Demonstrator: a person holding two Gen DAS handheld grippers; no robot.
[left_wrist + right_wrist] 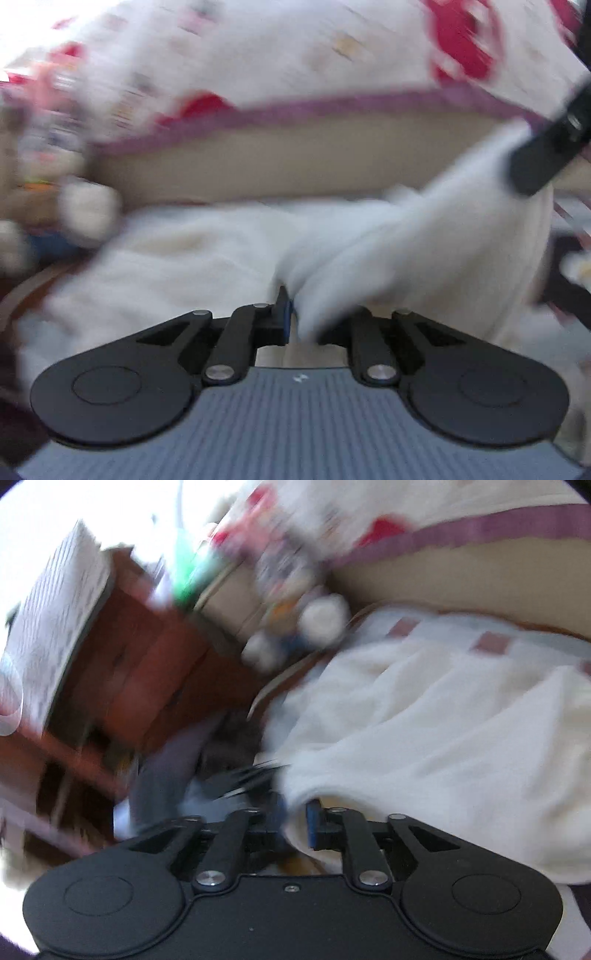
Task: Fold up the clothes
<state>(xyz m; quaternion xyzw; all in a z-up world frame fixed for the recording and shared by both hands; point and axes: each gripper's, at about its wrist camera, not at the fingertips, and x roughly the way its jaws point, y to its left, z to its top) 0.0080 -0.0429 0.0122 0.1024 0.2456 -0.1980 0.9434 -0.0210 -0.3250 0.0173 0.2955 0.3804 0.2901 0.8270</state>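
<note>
Both views are motion-blurred. We see a white fleecy garment [207, 266] spread over a bed whose checked cover [491, 642] shows pale and mauve squares. Behind it runs a beige headboard panel [280, 166], and above that hangs a white fabric with red patches and a purple border [295, 48].

The left gripper [295, 321] is pinched tight on a fold of the garment. The right gripper [295, 823] has cloth between its part-open jaws; we cannot tell whether the pads press it.

In the right wrist view, a reddish-brown wooden cabinet [147, 672] stands left of the bed, with blurred small white round objects [325, 620] near the corner.
</note>
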